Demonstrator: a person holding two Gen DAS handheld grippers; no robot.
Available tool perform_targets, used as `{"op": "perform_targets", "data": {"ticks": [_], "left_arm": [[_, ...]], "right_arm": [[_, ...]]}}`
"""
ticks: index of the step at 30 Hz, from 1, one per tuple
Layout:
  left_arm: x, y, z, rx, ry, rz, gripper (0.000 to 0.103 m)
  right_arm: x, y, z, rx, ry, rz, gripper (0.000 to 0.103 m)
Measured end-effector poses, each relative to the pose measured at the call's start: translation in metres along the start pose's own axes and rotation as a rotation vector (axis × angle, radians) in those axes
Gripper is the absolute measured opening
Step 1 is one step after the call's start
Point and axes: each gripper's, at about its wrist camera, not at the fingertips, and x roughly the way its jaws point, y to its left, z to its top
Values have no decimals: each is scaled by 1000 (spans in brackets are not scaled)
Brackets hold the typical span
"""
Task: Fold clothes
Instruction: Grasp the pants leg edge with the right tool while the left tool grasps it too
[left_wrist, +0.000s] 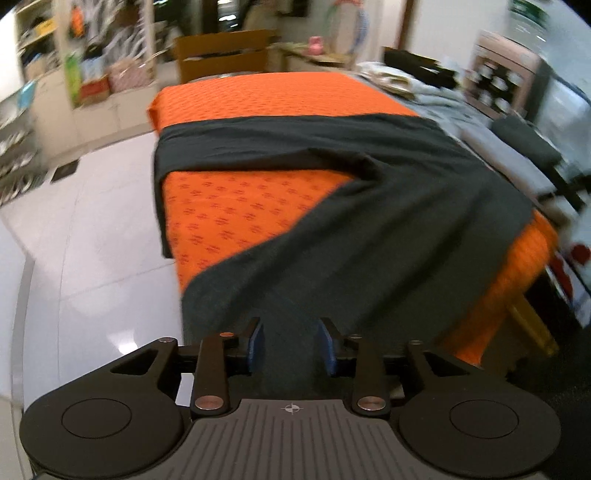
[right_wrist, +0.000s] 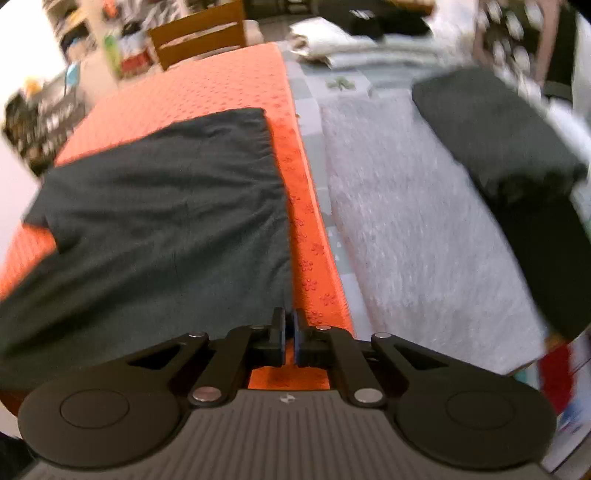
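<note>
1. Left wrist view: the left tool (left_wrist: 291, 341) had its blue pads apart. A strip of the dark garment (left_wrist: 369, 206) ran between them, but whether the pads pressed on it could not be told. Ahead of the tool the garment spread across the orange-covered surface (left_wrist: 280, 94). A band of it lay crosswise farther off, and its far left end hung over the surface's edge. A bare orange patch showed ahead and to the left of the tool. A wooden chair (left_wrist: 221, 51) stood beyond the far end, and white floor tiles (left_wrist: 92, 221) lay to the left.

2. Right wrist view: the right tool (right_wrist: 290, 338) was closed, its pads almost meeting at the garment's (right_wrist: 166, 206) near right corner. Whether cloth was pinched there could not be told. The garment lay ahead and to the left on the orange surface (right_wrist: 207, 81). To the right of the tool lay a grey blanket (right_wrist: 417, 221), with a dark folded bundle (right_wrist: 495, 136) farther right.
</note>
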Motion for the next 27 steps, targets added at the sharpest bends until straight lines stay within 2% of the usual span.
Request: {"op": "perform_targets", "data": {"ticks": [2, 4, 9, 15, 21, 27], "left_arm": [[-3, -7, -9, 40, -10, -13, 38], [-5, -13, -16, 70, -17, -21, 39], [-11, -27, -28, 131, -42, -33, 42], [-16, -35, -38, 183, -74, -31, 53], [-20, -39, -44, 209, -104, -5, 59], [-23, -42, -47, 220, -128, 42, 60]], "right_arm": [[-8, 12, -3, -71, -27, 20, 8], [-16, 27, -6, -157, -52, 47, 14], [-28, 81, -22, -378, -91, 189, 27], [-26, 163, -47, -592, -75, 375, 28], [-17, 229, -63, -792, -56, 503, 32], [-10, 274, -72, -1017, -73, 540, 32]]}}
